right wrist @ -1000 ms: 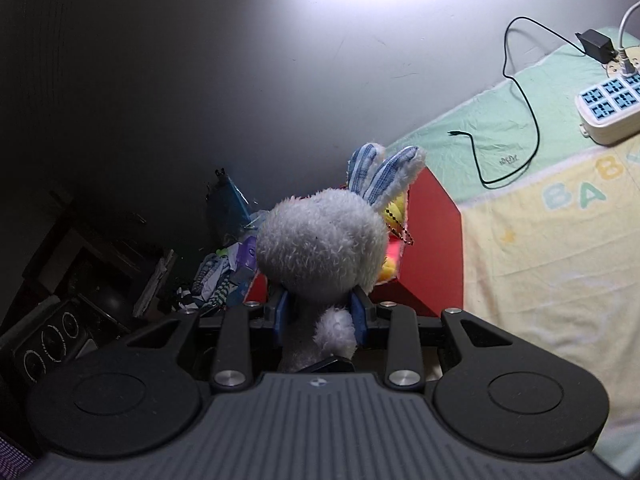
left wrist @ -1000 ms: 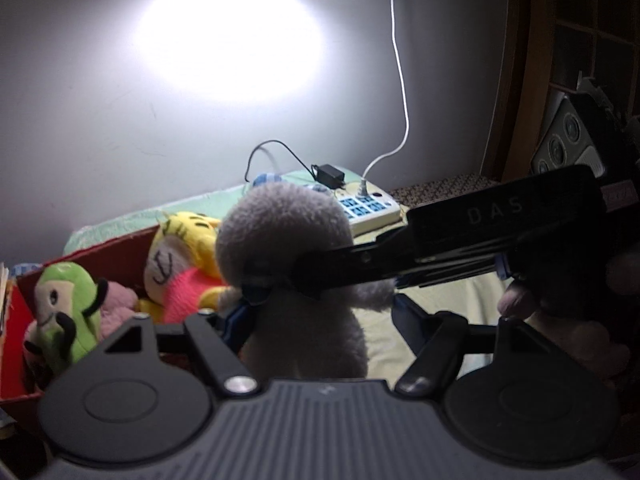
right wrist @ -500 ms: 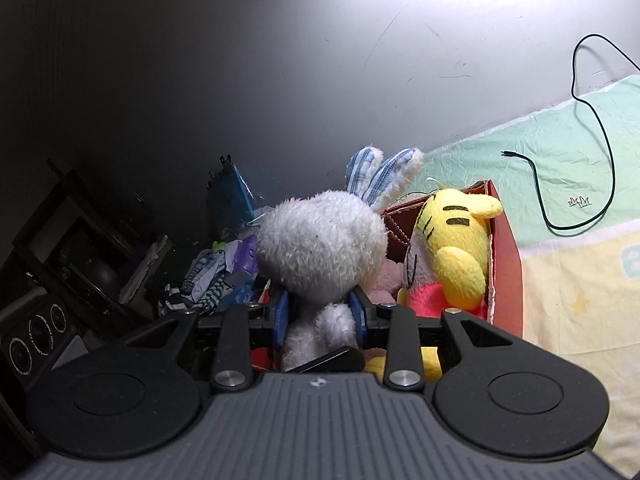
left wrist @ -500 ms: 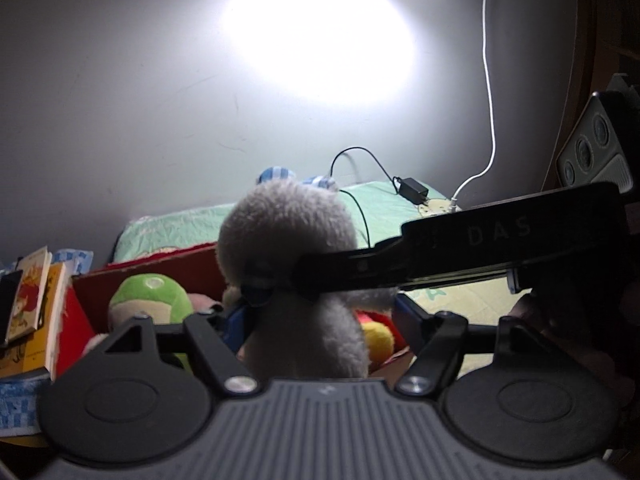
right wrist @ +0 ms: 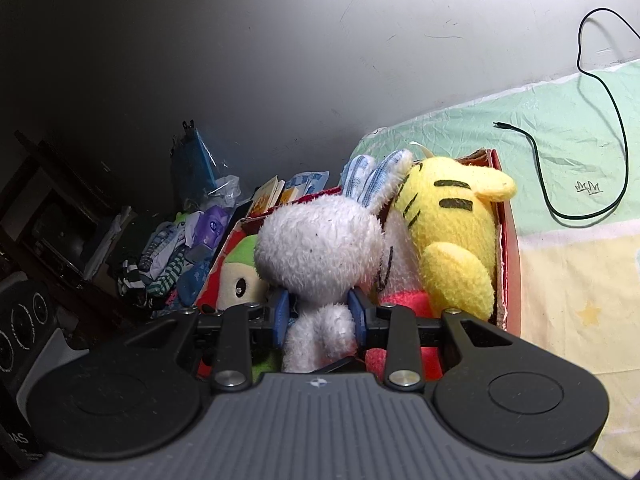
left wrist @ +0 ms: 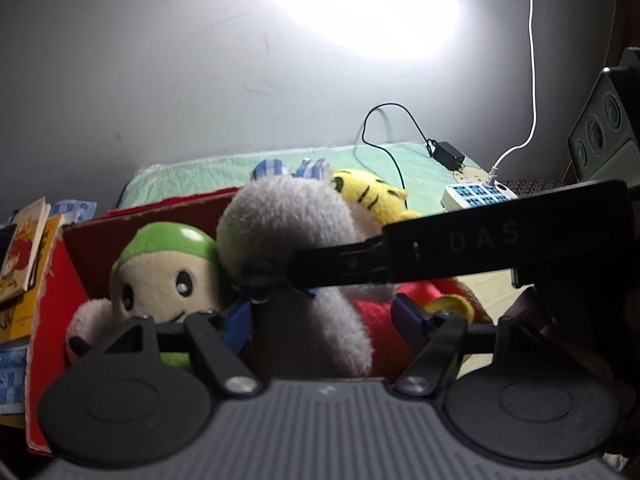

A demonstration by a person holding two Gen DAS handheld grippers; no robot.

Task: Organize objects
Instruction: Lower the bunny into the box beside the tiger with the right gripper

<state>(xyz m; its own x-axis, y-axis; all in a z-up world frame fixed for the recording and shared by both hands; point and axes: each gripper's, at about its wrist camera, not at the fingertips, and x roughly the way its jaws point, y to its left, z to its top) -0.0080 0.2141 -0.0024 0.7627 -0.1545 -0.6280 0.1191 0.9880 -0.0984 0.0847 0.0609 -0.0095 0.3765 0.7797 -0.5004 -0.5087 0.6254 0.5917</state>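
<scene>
Grey wall [left wrist: 160, 80], lit by a bright glare at upper right in the left wrist view, is shown behind a bed covered with a pale green and yellow sheet [right wrist: 560, 140]. On the bed's left end a red box [right wrist: 508, 248] is seen, filled with soft toys: a yellow striped tiger [right wrist: 452, 232] at the right of the box and a green-capped doll [left wrist: 168, 268] at the left. A white plush rabbit [right wrist: 320, 248] with blue checked ears is held upright above the box, between the two toys and touching the tiger. The right tongs [right wrist: 320, 316] are closed on the rabbit's lower body, both blue pads pressed into the fur below the head. The left tongs [left wrist: 320, 316] are set around the same rabbit from another side; the left pad is seen against the fur, the right pad stands clear of it, so the jaws are open. The right tool's black arm is seen crossing the left wrist view from the right. A white power strip [left wrist: 476, 196] with a black adapter [left wrist: 450, 158] and a black cable [right wrist: 592, 128] lies on the sheet, well apart from the box. Books [left wrist: 24, 256] are stacked left of the box, and a heap of clothes [right wrist: 172, 256] lies lower, beyond the bed's left end.
</scene>
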